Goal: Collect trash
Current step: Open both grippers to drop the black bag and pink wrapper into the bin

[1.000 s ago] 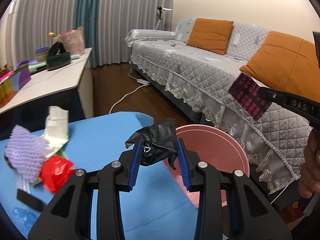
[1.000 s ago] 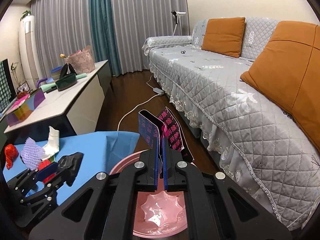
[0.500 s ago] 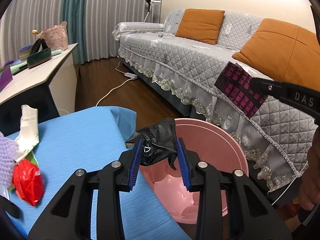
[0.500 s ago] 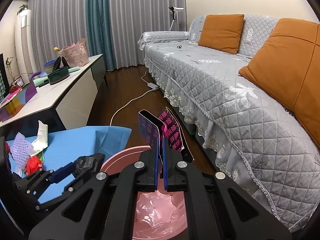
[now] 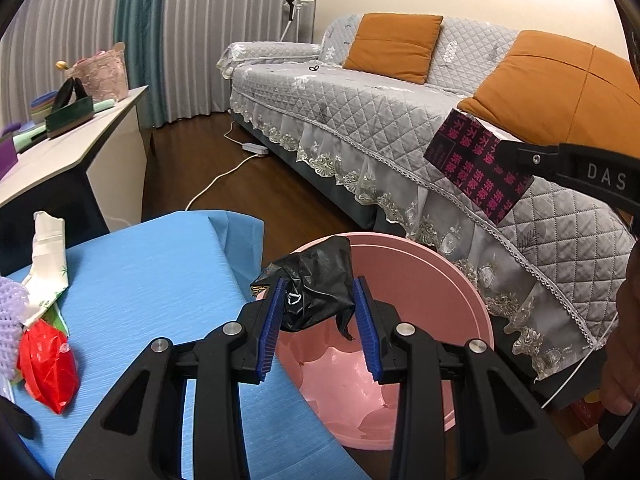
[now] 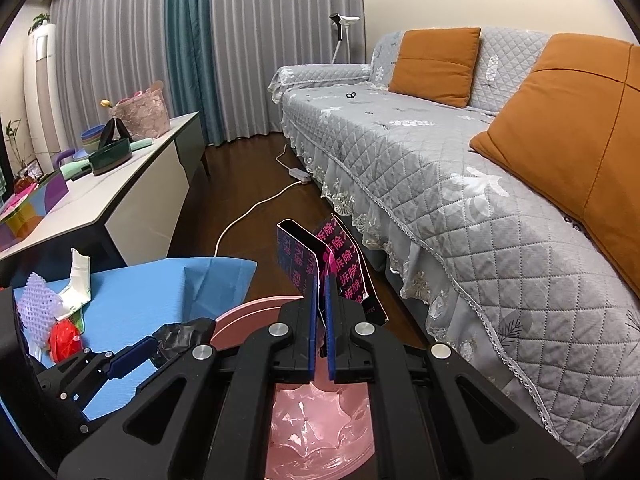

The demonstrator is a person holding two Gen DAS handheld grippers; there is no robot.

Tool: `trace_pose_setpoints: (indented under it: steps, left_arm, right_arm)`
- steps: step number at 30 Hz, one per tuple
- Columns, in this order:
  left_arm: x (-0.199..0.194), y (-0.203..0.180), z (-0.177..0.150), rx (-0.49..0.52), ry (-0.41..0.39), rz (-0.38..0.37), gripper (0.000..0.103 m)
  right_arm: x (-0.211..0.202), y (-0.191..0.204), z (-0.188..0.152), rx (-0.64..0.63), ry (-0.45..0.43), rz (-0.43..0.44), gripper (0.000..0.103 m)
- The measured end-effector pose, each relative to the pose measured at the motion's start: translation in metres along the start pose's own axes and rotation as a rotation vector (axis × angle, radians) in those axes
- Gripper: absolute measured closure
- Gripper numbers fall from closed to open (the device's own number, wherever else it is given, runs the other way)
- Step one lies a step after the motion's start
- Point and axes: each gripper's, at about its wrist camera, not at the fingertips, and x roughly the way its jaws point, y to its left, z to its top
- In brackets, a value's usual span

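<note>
Left gripper [image 5: 319, 312] clamped on black bag [image 5: 316, 288] over pink bin [image 5: 460, 280]; right gripper [image 6: 320, 312] pinching dark wrapper [image 6: 340, 264] (pink print), also above bin.

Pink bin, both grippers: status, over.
Left gripper shut on black bag, right gripper shut on dark printed card. Both over pink bin. Nothing blocking the drop.

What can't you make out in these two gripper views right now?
- Pink bin floor: left view, left gripper and black bag cover part; right view, right gripper does.
- Black-and-pink package: lower end behind the right gripper.
- Purple mesh: cut off by the left view's edge.
</note>
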Motion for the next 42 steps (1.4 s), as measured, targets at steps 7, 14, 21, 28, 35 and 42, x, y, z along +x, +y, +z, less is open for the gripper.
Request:
trace_pose_setpoints:
  steps: [7,14,21,28,35,42]
  left_arm:
    - [-0.001,-0.006,0.0,0.017,0.015,-0.051,0.061]
    - [-0.021,0.002,-0.007,0.012,0.007,-0.021,0.046]
    - [-0.063,0.017,-0.004,0.011,-0.038,0.003,0.052]
    - [-0.106,0.039,-0.003,-0.013,-0.088,0.035,0.059]
    - [-0.142,0.066,-0.017,-0.034,-0.105,0.078,0.065]
    - [-0.191,0.13,-0.041,-0.123,-0.122,0.2,0.066]
  right_arm:
    - [-0.004,-0.002,0.002,0.001,-0.014,-0.015,0.094]
    - [-0.011,0.0,0.011,0.029,-0.033,-0.029,0.062]
    - [-0.033,0.015,0.019,0.027,-0.079,-0.01,0.062]
    - [-0.056,0.037,0.019,0.017,-0.105,0.043,0.062]
    - [-0.075,0.061,0.015,-0.01,-0.119,0.083,0.062]
    - [-0.087,0.089,0.005,-0.03,-0.116,0.181,0.063]
